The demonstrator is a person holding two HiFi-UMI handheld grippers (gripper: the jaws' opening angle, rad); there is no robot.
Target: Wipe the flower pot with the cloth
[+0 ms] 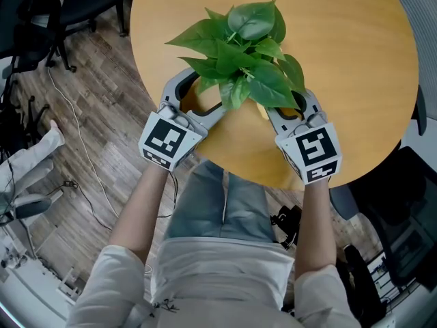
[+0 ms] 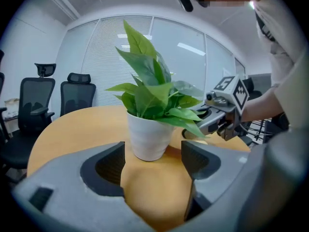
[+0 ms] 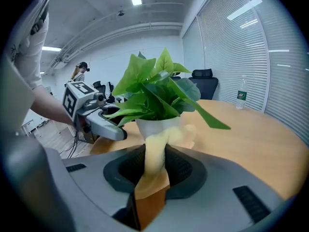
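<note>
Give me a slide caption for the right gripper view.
Right gripper, shut on the yellow cloth, holds it up to the white flower pot.

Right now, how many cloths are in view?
1. The yellow cloth is pinched in the right gripper, its free end up against the white pot. Leaves could hide another.

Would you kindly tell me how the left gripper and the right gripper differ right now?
The left gripper's jaws stand apart with nothing between them, while the right gripper is shut on the yellow cloth. The left gripper stops short of the white pot, while the right gripper's cloth seems to reach its side. Both face the pot over the round table.
</note>
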